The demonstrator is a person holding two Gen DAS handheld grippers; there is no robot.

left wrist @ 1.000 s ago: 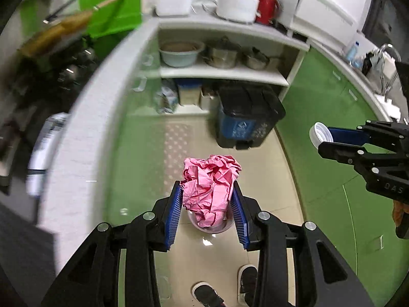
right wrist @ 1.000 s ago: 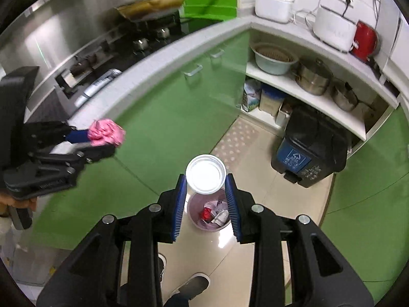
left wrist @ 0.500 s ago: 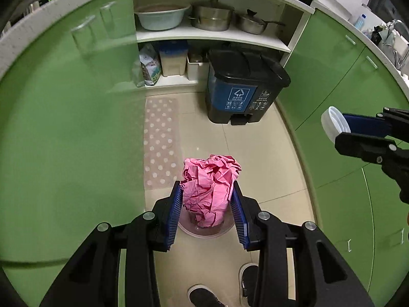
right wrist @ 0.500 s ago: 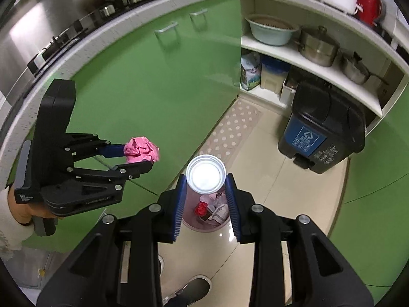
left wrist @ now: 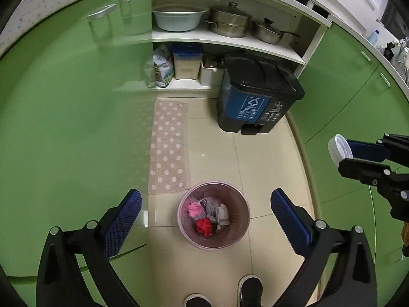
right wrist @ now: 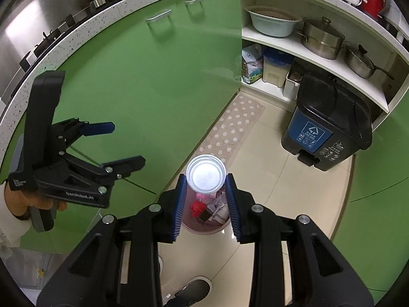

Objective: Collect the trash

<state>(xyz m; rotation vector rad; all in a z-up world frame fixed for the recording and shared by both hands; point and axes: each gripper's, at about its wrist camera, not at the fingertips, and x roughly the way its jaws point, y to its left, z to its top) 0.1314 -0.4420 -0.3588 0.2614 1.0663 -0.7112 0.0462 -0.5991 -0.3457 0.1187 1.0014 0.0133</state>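
Note:
A small pink waste bin (left wrist: 236, 232) stands on the tiled floor below both grippers. Inside it lie a crumpled pink paper ball (left wrist: 194, 209), a red scrap and pale wrappers. My left gripper (left wrist: 204, 215) is open and empty, its blue pads spread wide above the bin; it also shows in the right wrist view (right wrist: 122, 145). My right gripper (right wrist: 205, 197) is shut on a white plastic cup (right wrist: 205, 174), held above the bin (right wrist: 204, 226). The cup also shows at the right of the left wrist view (left wrist: 338, 149).
A black and blue pedal bin (left wrist: 255, 97) stands by the shelves. A dotted floor mat (left wrist: 170, 148) lies along the green cabinets (left wrist: 64, 128). Pots (left wrist: 227, 24) and a basin sit on the shelf. The person's shoes (left wrist: 249, 290) are near the bottom edge.
My left gripper has opened and the pink paper ball has dropped into the waste bin. The right gripper still holds the cup above the bin.

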